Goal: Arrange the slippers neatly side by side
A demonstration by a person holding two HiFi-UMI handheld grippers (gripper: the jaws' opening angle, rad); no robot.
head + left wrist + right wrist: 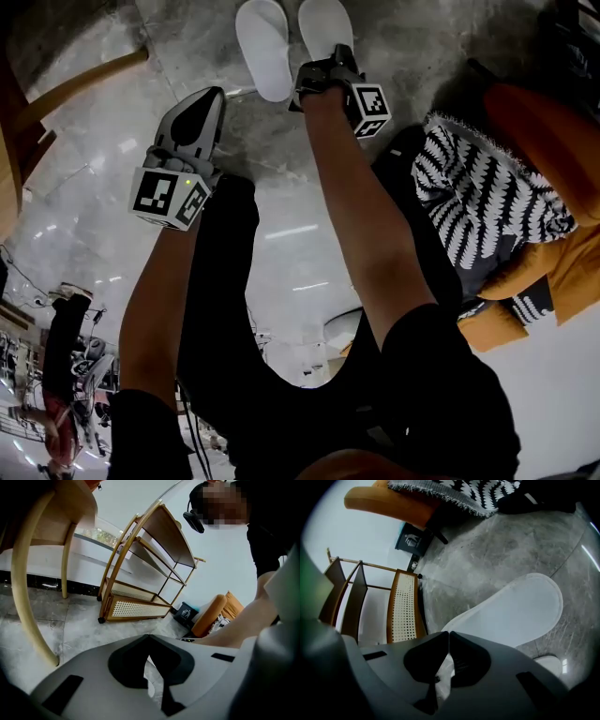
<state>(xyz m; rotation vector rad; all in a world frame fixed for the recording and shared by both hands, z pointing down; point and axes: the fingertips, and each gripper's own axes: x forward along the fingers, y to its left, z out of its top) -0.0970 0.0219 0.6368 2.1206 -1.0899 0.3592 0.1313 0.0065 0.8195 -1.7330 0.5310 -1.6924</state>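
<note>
Two white slippers lie on the grey stone floor at the top of the head view, the left slipper close beside the right slipper. My right gripper is shut on the near end of the right slipper. In the right gripper view this slipper stretches away from the jaws, and white material is pinched between them at my right gripper. My left gripper hovers over bare floor to the left of the slippers. It is shut and holds nothing, and the left gripper view shows only floor behind my left gripper.
An orange armchair with a black-and-white patterned throw stands at the right. A curved wooden chair leg crosses the upper left. A wooden shelf rack with a cane panel and a small dark box stand farther off.
</note>
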